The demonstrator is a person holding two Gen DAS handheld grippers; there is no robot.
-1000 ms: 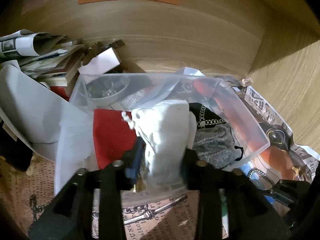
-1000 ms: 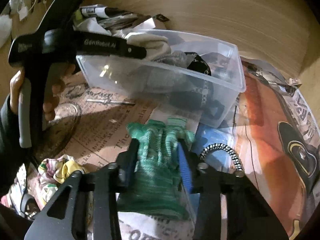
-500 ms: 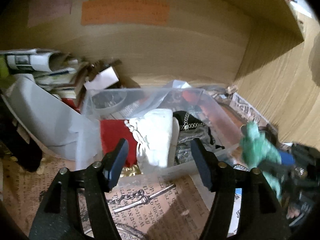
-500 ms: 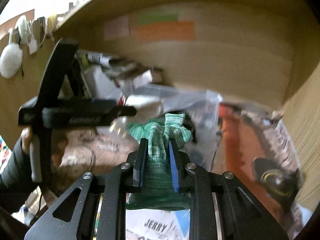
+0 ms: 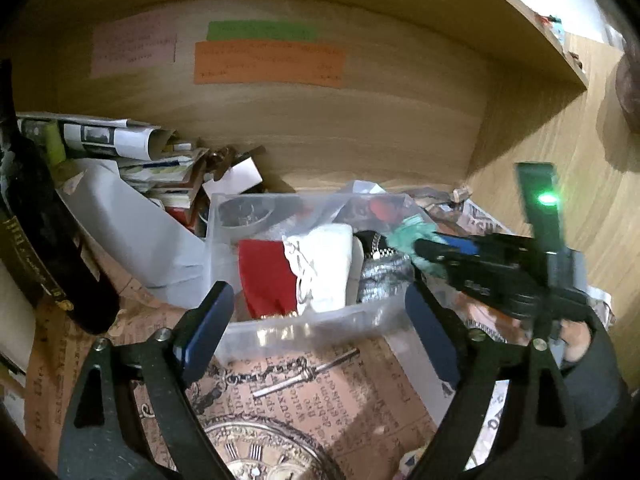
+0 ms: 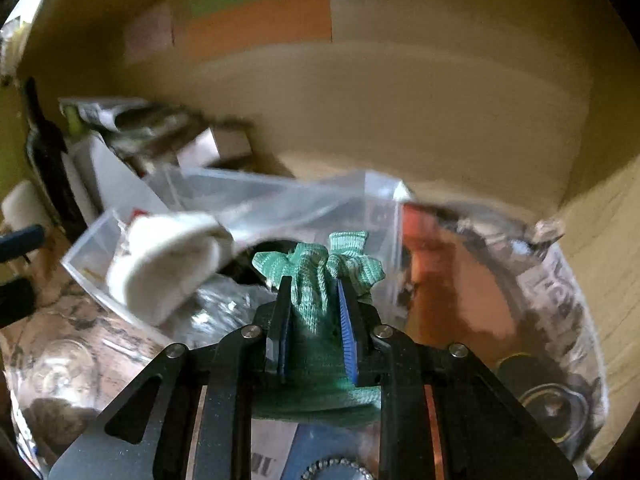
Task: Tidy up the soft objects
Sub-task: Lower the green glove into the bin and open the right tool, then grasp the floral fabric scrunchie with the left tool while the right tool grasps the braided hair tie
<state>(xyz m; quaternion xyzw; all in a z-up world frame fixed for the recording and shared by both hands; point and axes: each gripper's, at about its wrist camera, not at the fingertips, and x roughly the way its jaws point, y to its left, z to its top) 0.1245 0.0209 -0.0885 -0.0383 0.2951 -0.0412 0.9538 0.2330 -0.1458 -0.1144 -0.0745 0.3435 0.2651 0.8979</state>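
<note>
A clear plastic bin sits against the wooden back wall and holds a white cloth, a red cloth, a grey fabric and a black item. My left gripper is open and empty, just in front of the bin. My right gripper is shut on a green knit glove and holds it over the bin's right end; it shows in the left wrist view too. The white cloth and bin are blurred in the right wrist view.
A dark wine bottle stands at the left. Stacked papers and a white sheet lie behind it. Printed newspaper covers the surface. Coloured notes are on the back wall. A wooden side wall closes the right.
My left gripper let go of the white cloth in the bin, opened and pulled back. My right gripper lifted the green glove and carried it forward over the bin.
</note>
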